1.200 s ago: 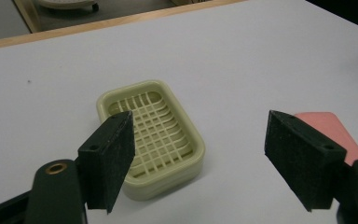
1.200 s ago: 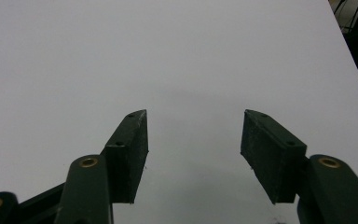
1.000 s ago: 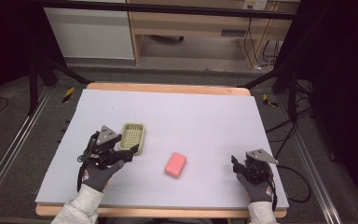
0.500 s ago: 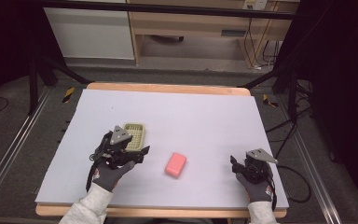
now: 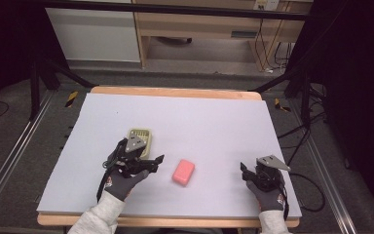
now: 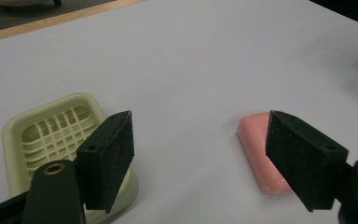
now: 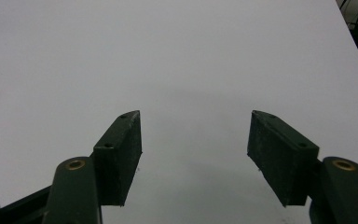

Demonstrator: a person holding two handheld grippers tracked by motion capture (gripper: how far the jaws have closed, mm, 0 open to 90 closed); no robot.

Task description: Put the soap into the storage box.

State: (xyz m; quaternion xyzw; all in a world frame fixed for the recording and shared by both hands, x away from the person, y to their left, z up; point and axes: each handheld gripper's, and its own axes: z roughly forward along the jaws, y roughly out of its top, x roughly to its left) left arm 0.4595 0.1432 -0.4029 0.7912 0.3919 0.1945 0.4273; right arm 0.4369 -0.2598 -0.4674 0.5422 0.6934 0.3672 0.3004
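- While the left gripper (image 5: 152, 162) hangs over the near-left part of the pale grey table sheet (image 5: 199, 122), its two black jaws stand wide apart with nothing between them, pointing towards the middle of the table.
- Over in the left gripper view, that spread is plain: one pad (image 6: 112, 158) sits in front of the near edge of the pale green plastic soap dish with a slotted grid floor (image 6: 51, 135), the other pad (image 6: 298, 161) covers the near end of the pink rectangular bar of soap (image 6: 256, 140).
- Soap and dish lie apart on the sheet, bare table between them, and the bar rests flat, touching neither jaw as far as the pictures tell.
- From the high view, the soap dish (image 5: 143, 135) sits just behind the left gloved hand (image 5: 121, 178), partly hidden by the grey three-cornered plate on top of the gripper.
- Pink soap (image 5: 183, 171) lies a little right of the left gripper's tips, near the middle of the table's front half, turned slightly askew.
- Right gripper (image 5: 244, 169) is well off to the right, near the front right corner, held in a dark gloved hand (image 5: 265, 192).
- Its jaws are parted too: in the right gripper view the gripper (image 7: 195, 140) shows both pads well apart over bare sheet.
- A light wooden table edge (image 5: 175, 91) runs along the far side of the sheet, and cables trail on the floor to the right.
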